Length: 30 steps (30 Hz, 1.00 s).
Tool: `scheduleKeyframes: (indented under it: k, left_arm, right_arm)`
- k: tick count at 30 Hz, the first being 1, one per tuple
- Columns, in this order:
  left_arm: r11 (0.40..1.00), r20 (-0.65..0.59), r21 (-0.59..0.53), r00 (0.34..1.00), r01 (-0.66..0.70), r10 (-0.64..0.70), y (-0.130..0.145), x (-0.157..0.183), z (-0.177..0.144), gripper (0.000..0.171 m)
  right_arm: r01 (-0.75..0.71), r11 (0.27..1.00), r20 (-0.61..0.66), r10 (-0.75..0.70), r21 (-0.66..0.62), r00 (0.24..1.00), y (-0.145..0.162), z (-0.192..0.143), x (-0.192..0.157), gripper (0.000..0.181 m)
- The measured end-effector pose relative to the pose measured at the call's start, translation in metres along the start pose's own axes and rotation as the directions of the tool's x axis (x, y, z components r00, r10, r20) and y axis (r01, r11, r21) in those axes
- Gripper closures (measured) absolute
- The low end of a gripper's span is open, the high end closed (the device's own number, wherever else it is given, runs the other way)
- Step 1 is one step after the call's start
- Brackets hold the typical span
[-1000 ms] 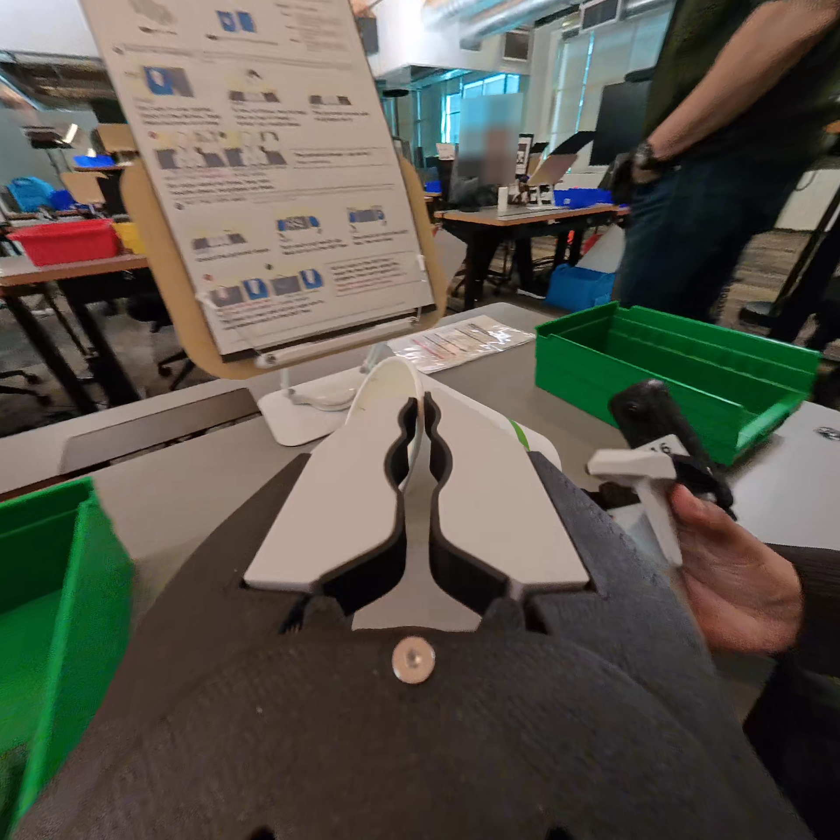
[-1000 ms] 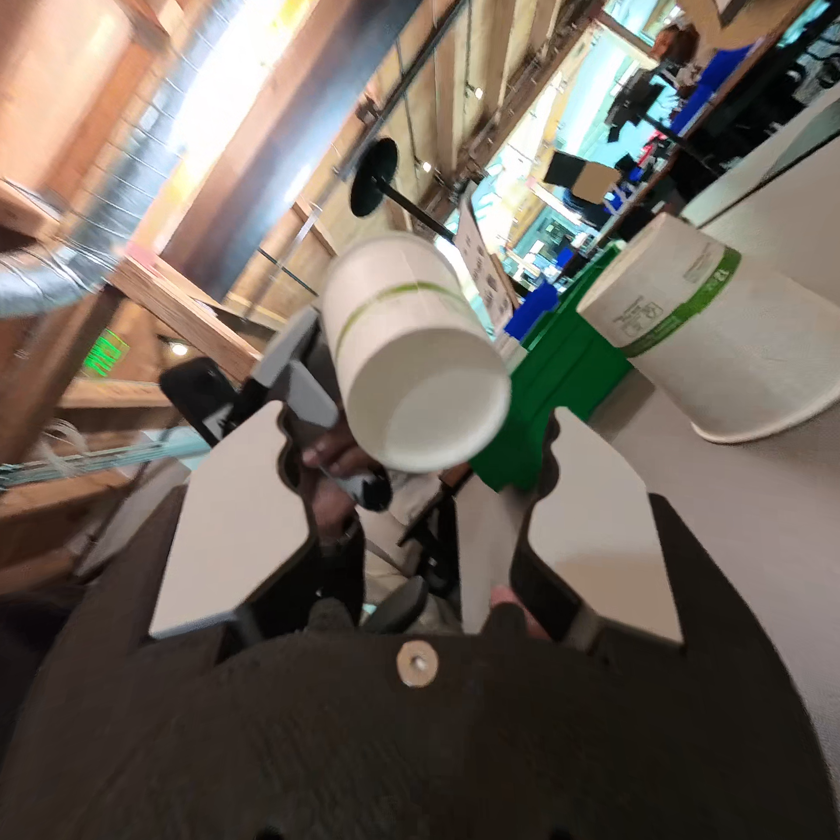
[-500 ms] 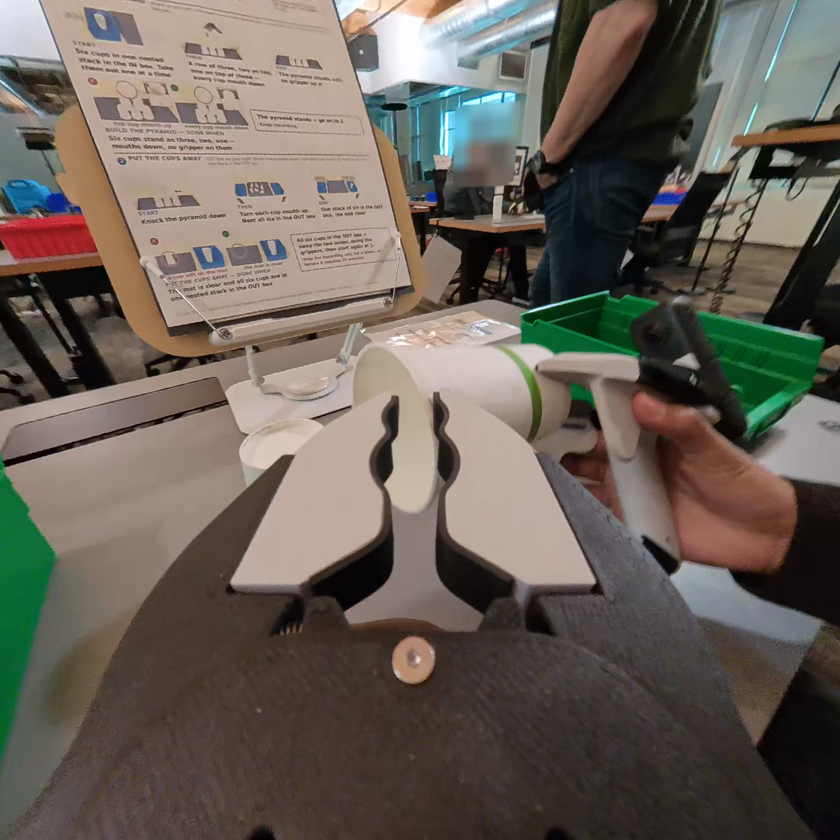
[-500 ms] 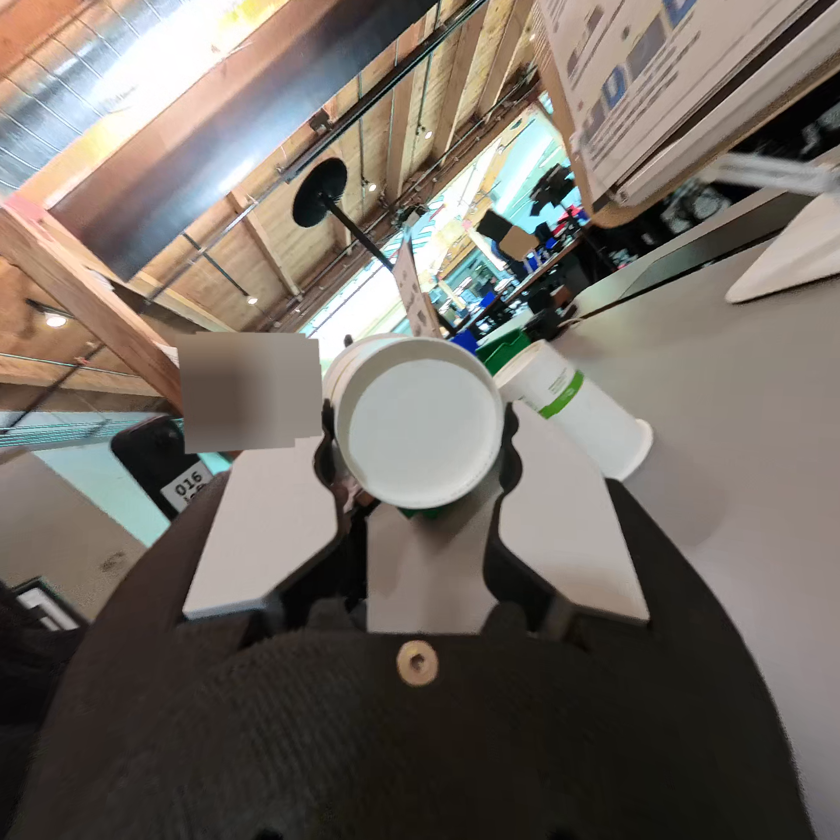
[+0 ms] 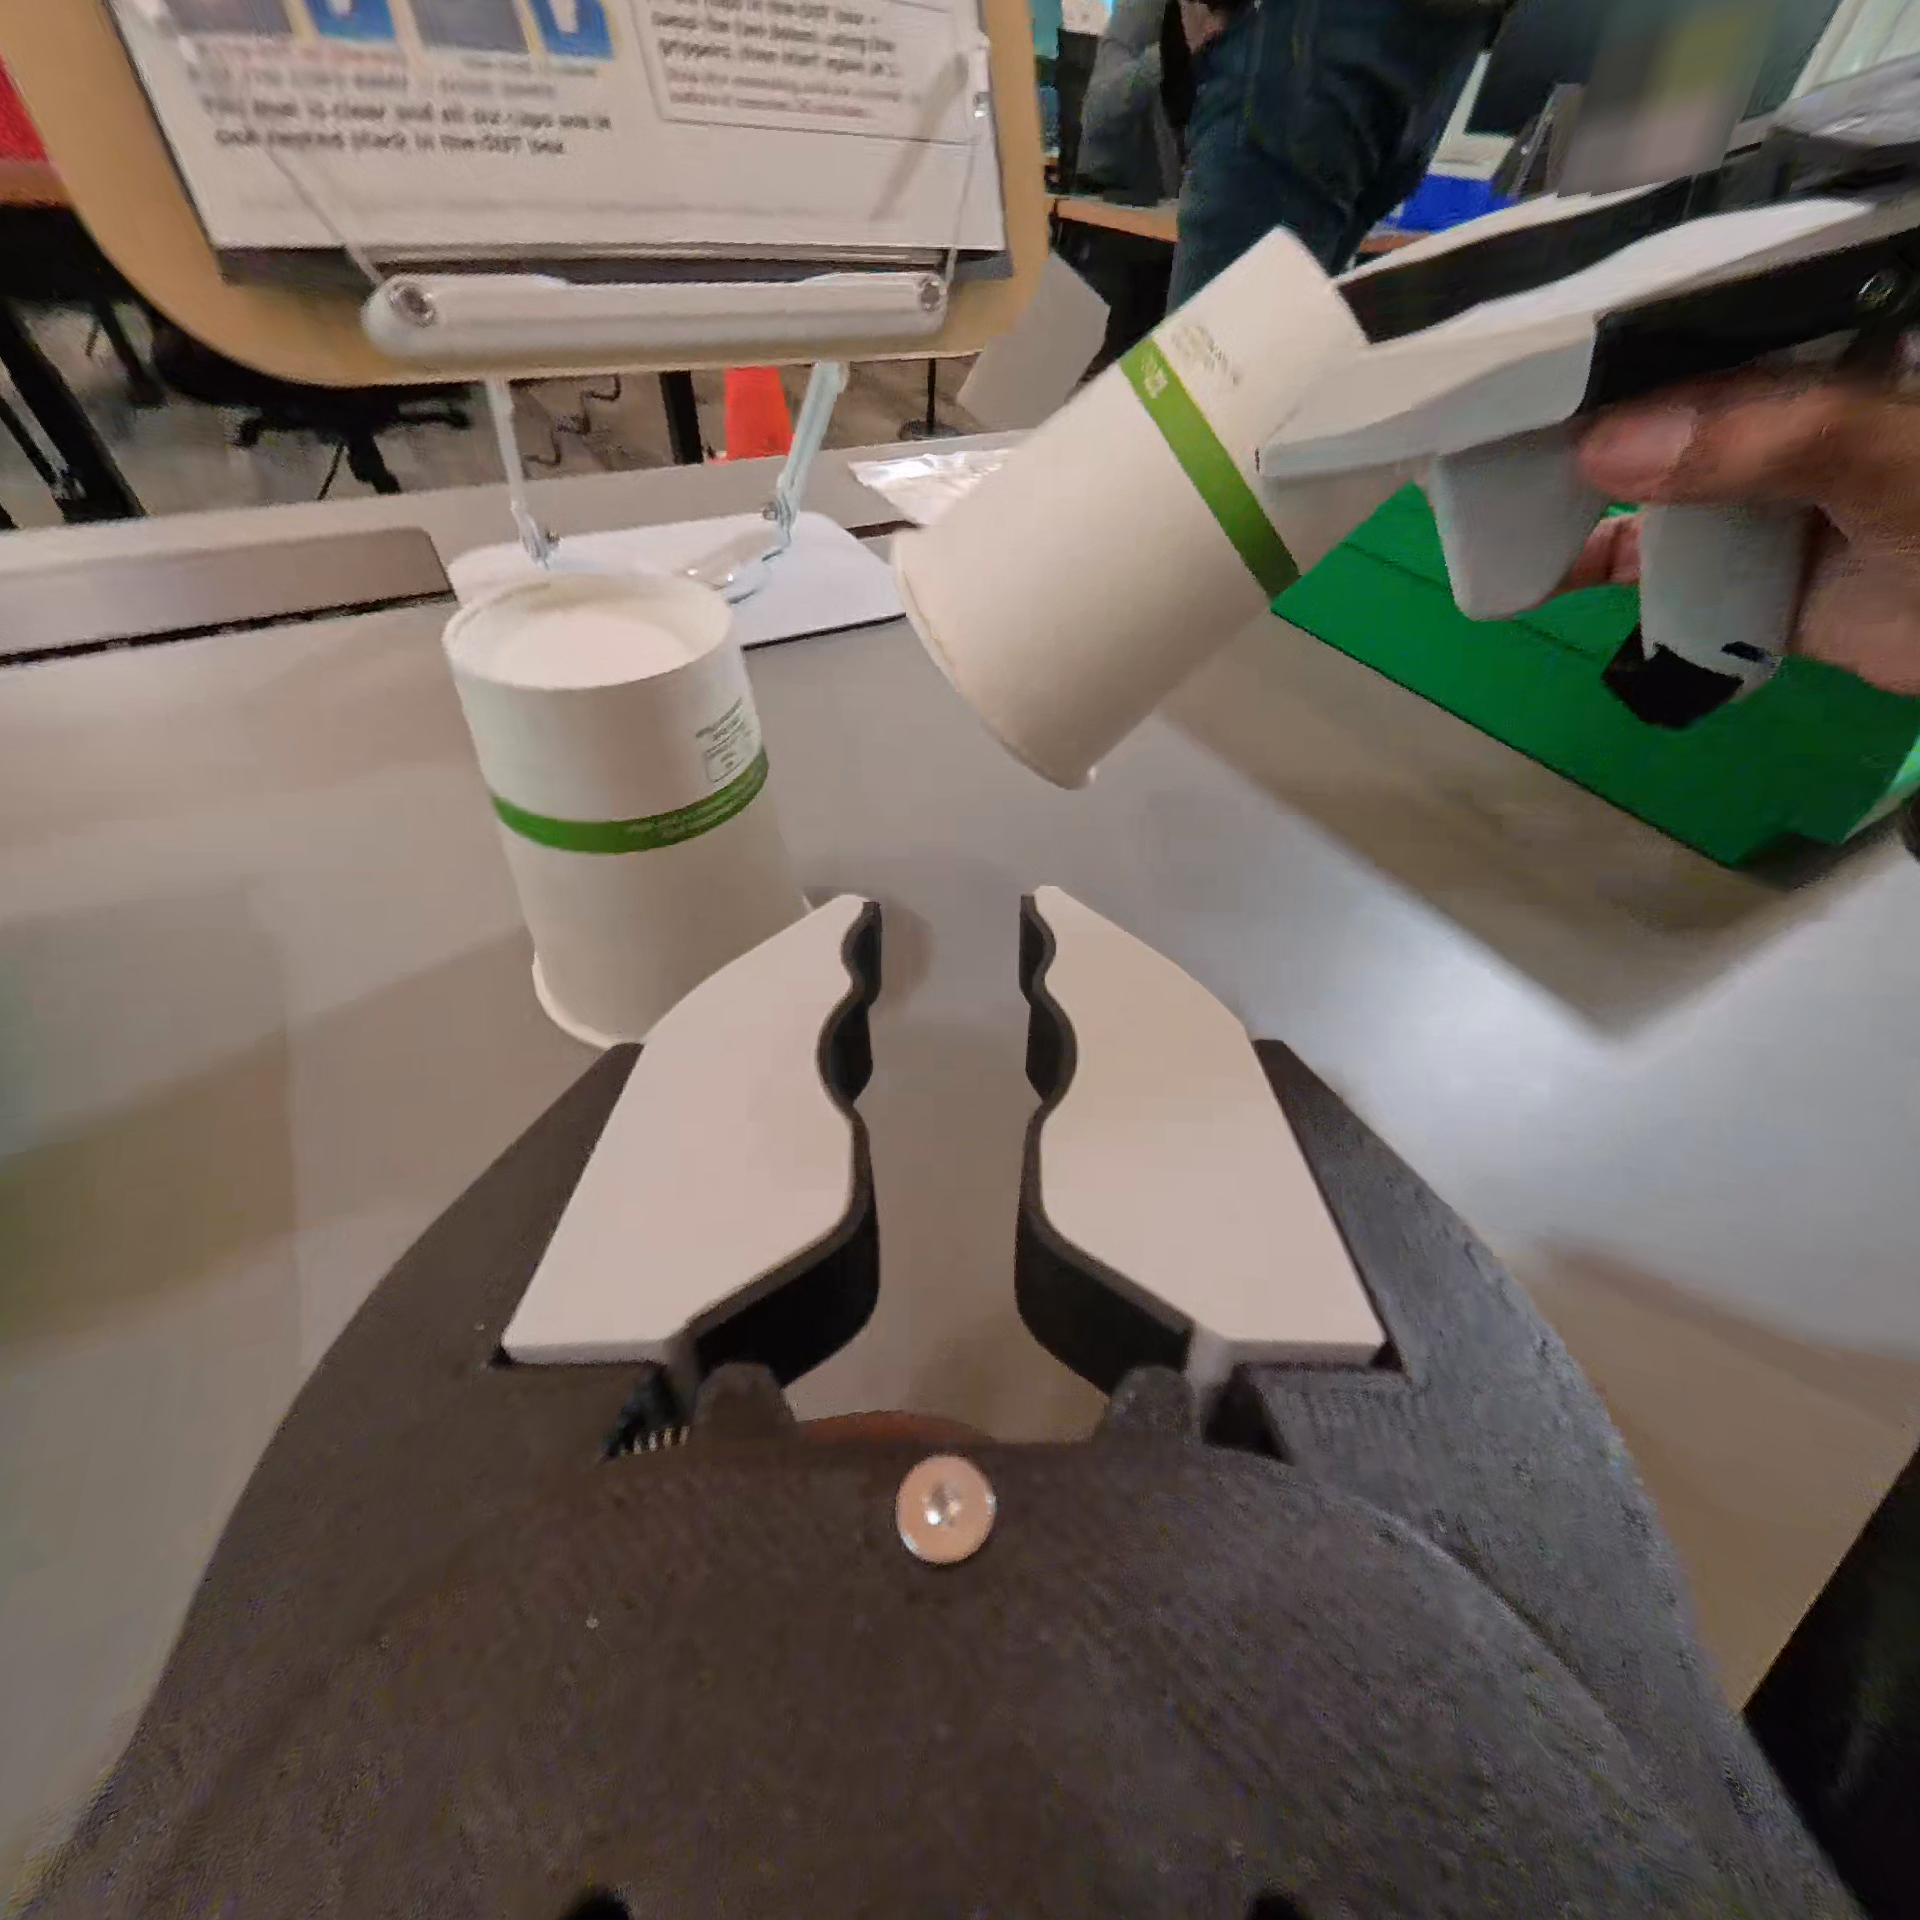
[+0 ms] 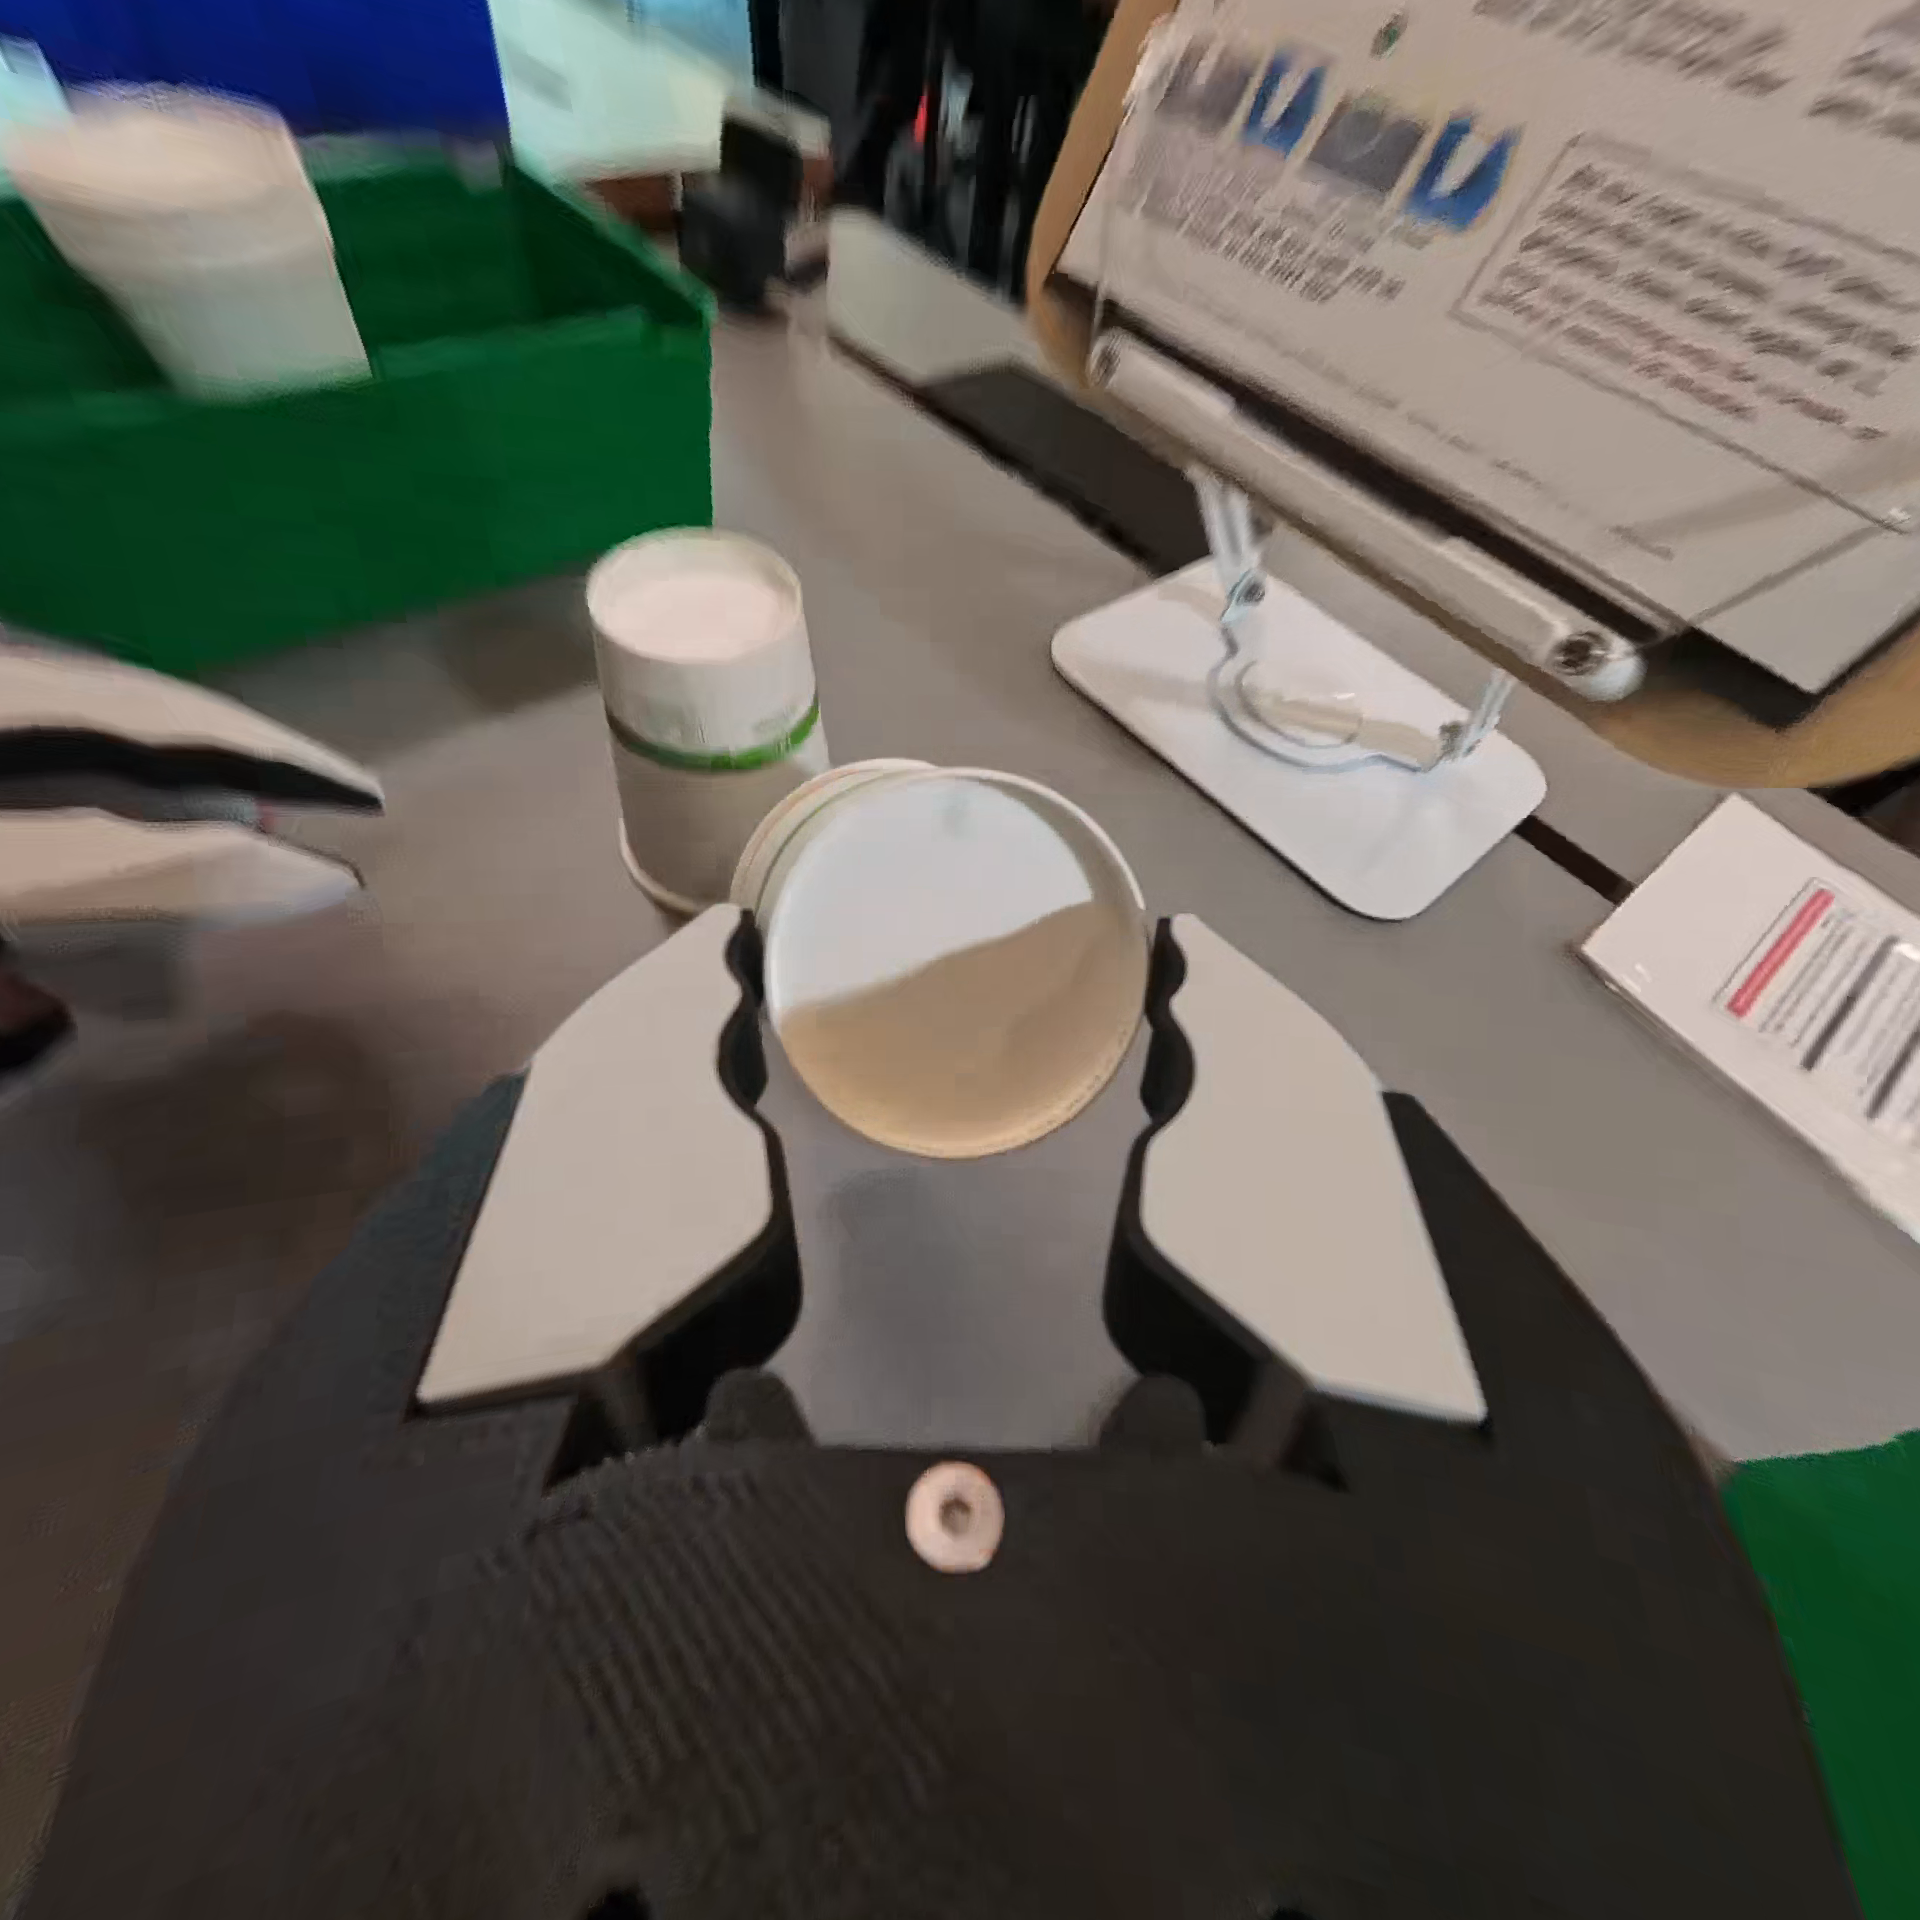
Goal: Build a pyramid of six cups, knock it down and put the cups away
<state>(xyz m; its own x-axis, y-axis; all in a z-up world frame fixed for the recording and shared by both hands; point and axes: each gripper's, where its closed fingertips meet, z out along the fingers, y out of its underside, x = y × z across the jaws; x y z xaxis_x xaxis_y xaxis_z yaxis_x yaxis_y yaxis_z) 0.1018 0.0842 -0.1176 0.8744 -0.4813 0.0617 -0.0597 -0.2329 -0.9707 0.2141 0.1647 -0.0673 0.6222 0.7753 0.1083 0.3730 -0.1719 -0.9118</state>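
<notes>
Right tongs (image 6: 951, 940) clamped on a tilted cup (image 5: 1117, 540) just right of the upturned cup (image 5: 623, 790) on the surface (image 5: 260, 935), left tongs (image 5: 948, 914) apart and empty; careless swing could topple that one.

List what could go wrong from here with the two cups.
1. The right gripper pinches the held cup only near its base, tilted mouth-down, so it might slip out.
2. The held cup's rim hangs close to the upside-down cup on the table; a swing could topple it.
</notes>
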Motion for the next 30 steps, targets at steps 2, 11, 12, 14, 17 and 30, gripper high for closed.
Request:
scheduleKeyframes:
  k: [2,11,12,14,17,30]
  left_arm:
    - [0.999,0.021,0.000,0.999,0.040,-0.040,0.002,-0.012,-0.002,0.146]
    - [0.994,0.150,-0.013,0.983,0.110,-0.106,0.014,-0.069,-0.024,0.146]
    - [0.992,0.157,-0.015,0.980,0.122,-0.119,0.016,-0.073,-0.027,0.146]
    - [0.988,0.162,-0.025,0.976,0.154,-0.148,0.021,-0.077,-0.032,0.145]
    - [0.981,0.160,-0.040,0.971,0.187,-0.179,0.027,-0.079,-0.040,0.144]
    - [0.983,0.135,-0.056,0.976,0.177,-0.168,0.030,-0.073,-0.043,0.144]
  right_arm:
    - [0.114,0.980,0.021,-0.112,-0.163,0.993,0.005,0.016,-0.002,0.108]
    - [0.345,0.801,0.133,-0.322,-0.489,0.937,0.027,0.068,-0.025,0.108]
    - [0.354,0.799,0.143,-0.326,-0.486,0.934,0.026,0.070,-0.027,0.108]
    - [0.362,0.796,0.160,-0.326,-0.485,0.932,0.025,0.073,-0.029,0.108]
    - [0.369,0.820,0.126,-0.350,-0.438,0.928,0.018,0.080,-0.026,0.108]
    - [0.237,0.944,0.072,-0.226,-0.230,0.971,0.000,0.074,-0.017,0.104]
